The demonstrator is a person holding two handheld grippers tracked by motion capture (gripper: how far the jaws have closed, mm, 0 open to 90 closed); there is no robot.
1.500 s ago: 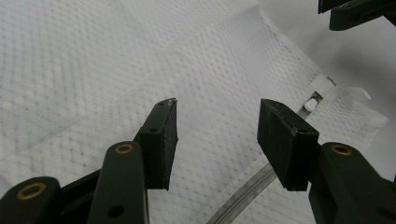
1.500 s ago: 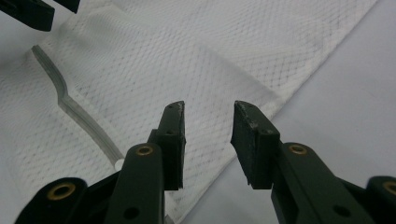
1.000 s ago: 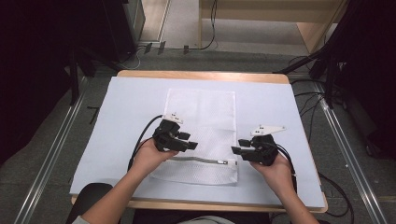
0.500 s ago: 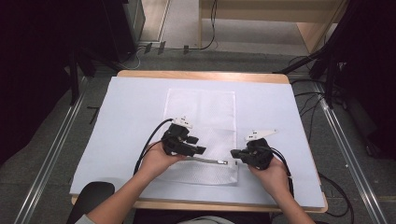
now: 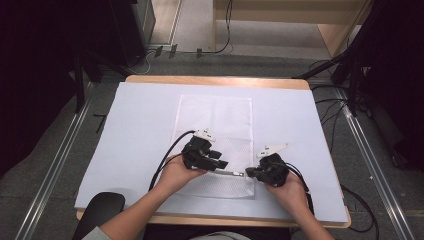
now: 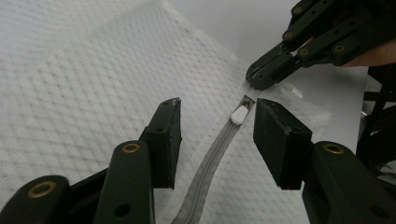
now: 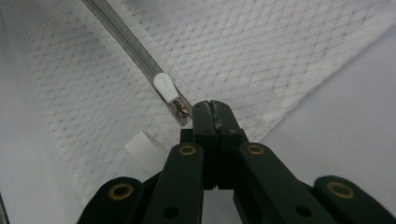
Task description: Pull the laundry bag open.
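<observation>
The white mesh bag (image 5: 215, 142) lies flat mid-surface. At its 5 o'clock corner the right hand-held gripper (image 7: 211, 109) is clamped on the fabric, anchoring it. The left hand-held gripper (image 6: 217, 133), jaws apart and just closing, straddles the zipper pull (image 6: 238, 115), probably to slide it.

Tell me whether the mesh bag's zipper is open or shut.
Shut, as far as visible: the white pull tab sits at the zipper's end near the mesh bag's corner, teeth joined behind it.
</observation>
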